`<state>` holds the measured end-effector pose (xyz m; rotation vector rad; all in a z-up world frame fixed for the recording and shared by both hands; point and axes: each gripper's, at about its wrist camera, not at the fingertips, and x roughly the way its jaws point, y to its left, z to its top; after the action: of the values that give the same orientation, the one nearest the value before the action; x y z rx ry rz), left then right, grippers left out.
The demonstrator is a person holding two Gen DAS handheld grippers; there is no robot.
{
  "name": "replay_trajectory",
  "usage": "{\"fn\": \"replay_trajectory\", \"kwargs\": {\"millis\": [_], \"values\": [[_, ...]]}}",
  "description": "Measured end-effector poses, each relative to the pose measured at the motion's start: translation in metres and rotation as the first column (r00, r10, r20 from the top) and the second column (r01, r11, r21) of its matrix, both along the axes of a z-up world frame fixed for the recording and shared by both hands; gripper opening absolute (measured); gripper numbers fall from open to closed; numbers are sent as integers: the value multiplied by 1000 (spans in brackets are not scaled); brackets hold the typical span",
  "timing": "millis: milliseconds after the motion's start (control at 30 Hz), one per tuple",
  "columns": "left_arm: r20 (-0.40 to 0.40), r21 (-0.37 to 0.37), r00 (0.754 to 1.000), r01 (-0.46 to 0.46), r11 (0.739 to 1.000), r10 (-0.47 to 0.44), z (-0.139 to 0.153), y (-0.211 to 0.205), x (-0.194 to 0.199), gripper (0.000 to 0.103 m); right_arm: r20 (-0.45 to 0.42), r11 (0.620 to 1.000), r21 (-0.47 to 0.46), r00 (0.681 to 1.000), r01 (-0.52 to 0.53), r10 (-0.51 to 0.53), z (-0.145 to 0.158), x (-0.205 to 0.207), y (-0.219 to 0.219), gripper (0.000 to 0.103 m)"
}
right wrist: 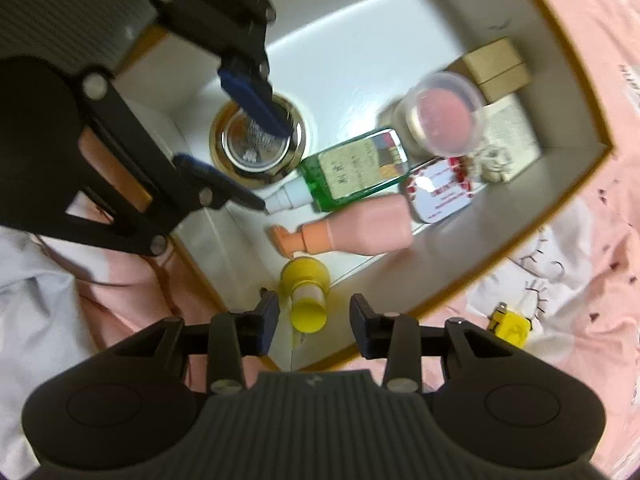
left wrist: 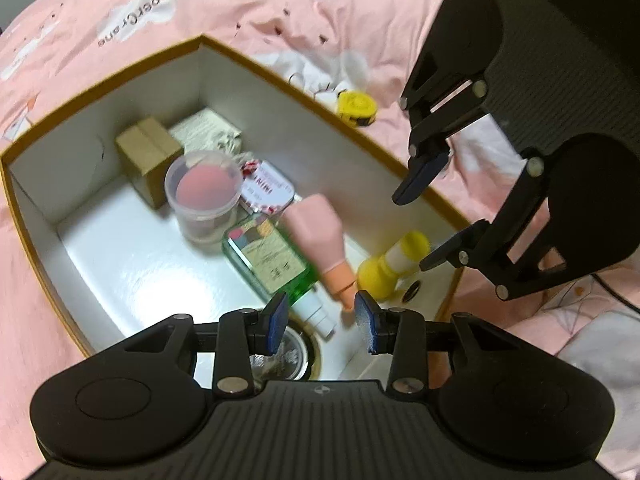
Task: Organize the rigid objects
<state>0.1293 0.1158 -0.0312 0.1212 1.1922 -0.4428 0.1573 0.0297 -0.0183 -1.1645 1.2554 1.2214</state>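
Jaws of right gripper (right wrist: 313, 320) stand open around the yellow bottle (right wrist: 306, 294), not pressing it; left gripper (left wrist: 321, 318) is open, empty, above the box (left wrist: 280, 80).

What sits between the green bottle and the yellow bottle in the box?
The pink pump bottle, lying on its side. Right wrist view shows it best: green bottle above it, yellow bottle below. Left wrist view agrees.

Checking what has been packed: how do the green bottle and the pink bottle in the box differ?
The green bottle is see-through with a beige label; the pink bottle is opaque and shows no label. The green bottle has a white spray top, the pink bottle an orange-pink pump. Both lie on their sides, side by side on the floor of the box, tops pointing the same way.
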Motion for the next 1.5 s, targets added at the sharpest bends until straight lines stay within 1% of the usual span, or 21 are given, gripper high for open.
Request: {"fn": "replay_trajectory", "kwargs": {"millis": [133,233,333,433,500,667,733,800,833,900,933,967,1033,1100,1133,1233,1333,1400,1433,1467,1500], "values": [[46,-8,999,10,1000,-10,9,-9,0,46,37,992,111,997,65,-69,24,1,-23,49],[130,-27,991,21,999,-18,21,-18,-1,46,62,971,206,988,124,-140,40,3,-47,57],[223,-45,975,33,998,-22,34,-27,-2,46,66,926,306,966,220,-252,51,12,-78,60],[259,-64,965,48,997,-30,41,-40,3,46,36,848,399,918,348,-394,54,24,-114,63],[257,-72,966,58,996,-38,39,-51,11,46,-5,777,454,873,436,-487,51,32,-140,73],[215,-85,974,88,992,-68,29,-78,31,46,-52,602,555,746,574,-664,25,32,-192,83],[218,-57,971,118,991,-103,26,-91,37,46,-63,508,597,667,621,-742,11,32,-208,91],[228,-25,965,139,990,-130,22,-103,40,46,-69,397,616,549,680,-833,-7,33,-223,92],[222,-26,966,141,990,-131,21,-107,41,46,-75,359,623,509,695,-857,-15,34,-228,92],[199,-44,971,140,989,-129,17,-113,48,46,-111,283,642,452,712,-885,-31,35,-238,83],[191,-44,973,138,989,-127,14,-116,51,46,-130,255,637,427,727,-895,-39,36,-240,81],[187,-39,974,137,990,-127,12,-119,54,46,-147,244,627,419,740,-896,-45,37,-240,76],[183,-24,974,140,990,-133,8,-126,59,44,-193,221,609,412,762,-890,-57,40,-238,72],[176,-8,974,146,989,-142,3,-130,62,37,-243,203,584,407,786,-880,-68,45,-235,69],[172,-2,974,149,989,-146,1,-133,64,37,-257,195,570,398,798,-881,-74,47,-234,66],[159,6,975,157,988,-156,-4,-137,67,35,-250,198,539,379,819,-891,-89,52,-230,58],[145,14,976,165,986,-165,-9,-141,73,34,-228,212,524,376,825,-898,-99,55,-227,51],[138,15,977,164,986,-164,-13,-142,79,35,-252,204,509,372,836,-893,-103,57,-229,42],[137,12,977,162,987,-162,-14,-142,82,36,-254,200,506,366,839,-895,-104,58,-231,42],[137,5,978,160,987,-159,-15,-142,86,44,-263,192,505,361,842,-895,-105,59,-233,42],[135,-3,979,154,988,-153,-17,-142,91,57,-274,181,504,356,844,-893,-104,60,-235,41]]}}
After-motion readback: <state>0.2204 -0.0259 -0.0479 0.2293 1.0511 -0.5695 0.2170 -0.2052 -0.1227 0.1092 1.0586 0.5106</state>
